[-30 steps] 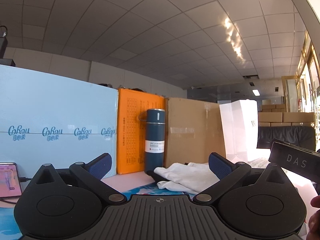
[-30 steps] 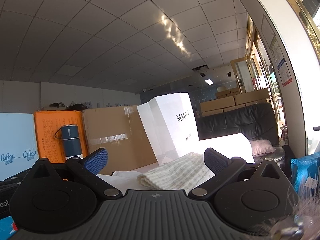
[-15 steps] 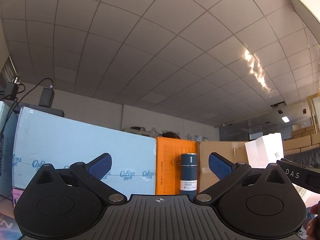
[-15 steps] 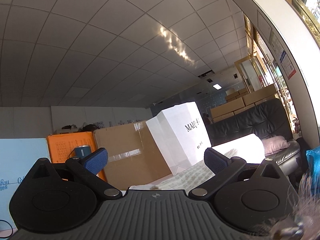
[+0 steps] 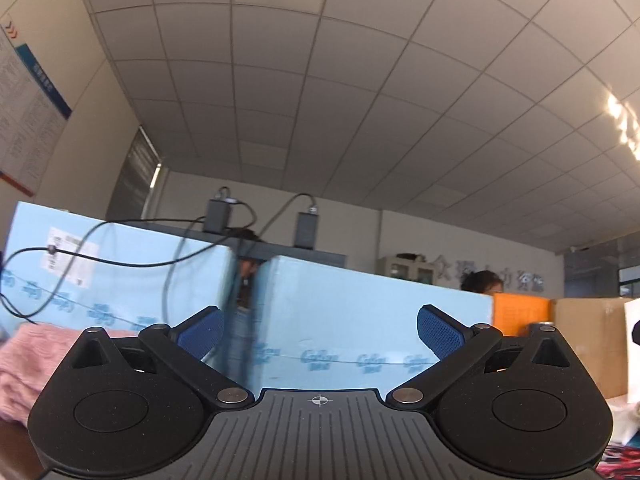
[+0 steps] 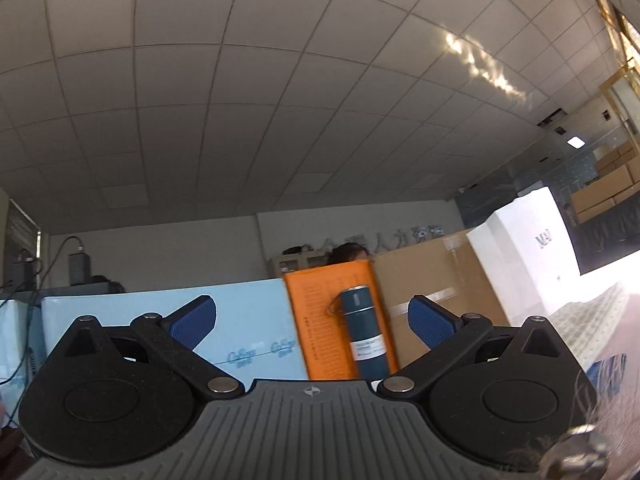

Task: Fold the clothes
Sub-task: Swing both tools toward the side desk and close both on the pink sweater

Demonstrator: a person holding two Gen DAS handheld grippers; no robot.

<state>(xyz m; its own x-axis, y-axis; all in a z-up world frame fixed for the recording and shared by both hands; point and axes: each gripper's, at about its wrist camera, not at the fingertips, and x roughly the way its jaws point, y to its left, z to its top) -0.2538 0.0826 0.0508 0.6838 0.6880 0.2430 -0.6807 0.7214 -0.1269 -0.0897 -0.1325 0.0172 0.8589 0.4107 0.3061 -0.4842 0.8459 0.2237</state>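
Both grippers were spread wide with nothing between their blue pads, the left gripper (image 5: 319, 331) tilted up toward the ceiling and facing light-blue cartons (image 5: 360, 320) draped with black cables (image 5: 168, 264). A pink knitted garment (image 5: 24, 368) lay at the lower left edge of the left wrist view, below and beside that gripper, not touched by it. The right gripper (image 6: 312, 322) faced a dark teal vacuum bottle (image 6: 366, 332) standing upright against an orange box (image 6: 316, 320), with a brown cardboard carton (image 6: 436, 280) and a white paper bag (image 6: 524, 256) to its right, and a pale striped cloth (image 6: 592, 312) lying at the far right edge, clear of the pads.
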